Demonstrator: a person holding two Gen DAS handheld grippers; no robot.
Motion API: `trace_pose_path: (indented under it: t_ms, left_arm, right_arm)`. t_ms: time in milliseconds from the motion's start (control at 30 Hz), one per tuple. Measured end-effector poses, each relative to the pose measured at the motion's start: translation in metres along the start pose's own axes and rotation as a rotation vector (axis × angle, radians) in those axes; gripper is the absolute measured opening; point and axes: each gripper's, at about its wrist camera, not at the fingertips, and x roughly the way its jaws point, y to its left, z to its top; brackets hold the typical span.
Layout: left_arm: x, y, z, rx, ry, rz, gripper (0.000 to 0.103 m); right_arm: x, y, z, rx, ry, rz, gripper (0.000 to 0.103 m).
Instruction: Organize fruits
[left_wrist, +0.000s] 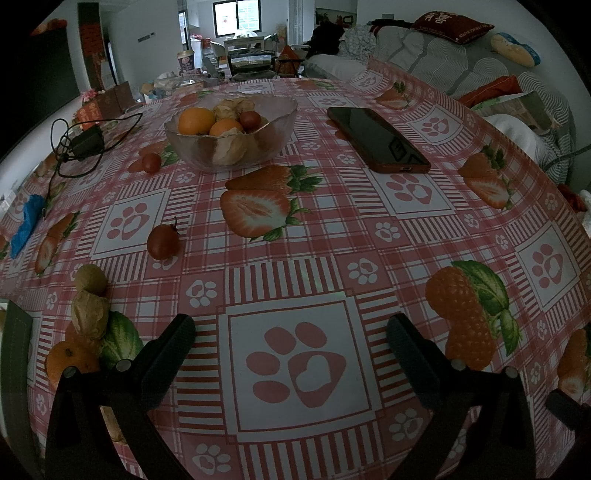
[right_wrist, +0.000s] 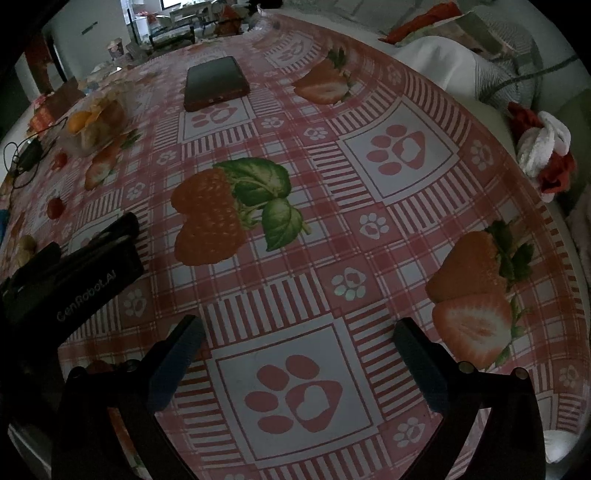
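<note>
Bowl (left_wrist: 231, 129): glass, 2 oranges inside | tomato (left_wrist: 163, 242): small, red, loose | both grippers (left_wrist: 291, 339) (right_wrist: 299, 339): spread, empty

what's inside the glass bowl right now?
The glass bowl holds two oranges, a dark red cherry tomato and papery-husked fruits. Anything beneath that pile is hidden.

bench (left_wrist: 332, 258) under a strawberry-and-paw-print cloth
on it: glass bowl (left_wrist: 280, 125) of fruit, phone (left_wrist: 376, 138), charger with cable (left_wrist: 86, 144), blue cloth (left_wrist: 26, 221), loose tomatoes (left_wrist: 162, 242), orange (left_wrist: 68, 360).
</note>
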Motion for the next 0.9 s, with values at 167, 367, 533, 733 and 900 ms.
trace_pose_path:
  t_ms: [167,367,533,733,900]
  left_arm:
    - [0.0,0.0,0.0,0.0,0.0,0.0,0.103]
    - [0.0,0.0,0.0,0.0,0.0,0.0,0.103]
    - [0.0,0.0,0.0,0.0,0.0,0.0,0.103]
    - [0.0,0.0,0.0,0.0,0.0,0.0,0.103]
    - [0.0,0.0,0.0,0.0,0.0,0.0,0.103]
  right_arm:
    - [-0.001,0.001,-0.002,0.02,0.019,-0.008,0.103]
    - [-0.002,0.0,-0.003,0.012,0.02,-0.011,0.103]
    - [-0.003,-0.002,-0.005,0.009,0.013,-0.011,0.103]
    - [-0.006,-0.003,-0.011,-0.005,0.017,0.0,0.103]
    - [-0.005,-0.004,-0.008,-0.029,0.027,0.013,0.103]
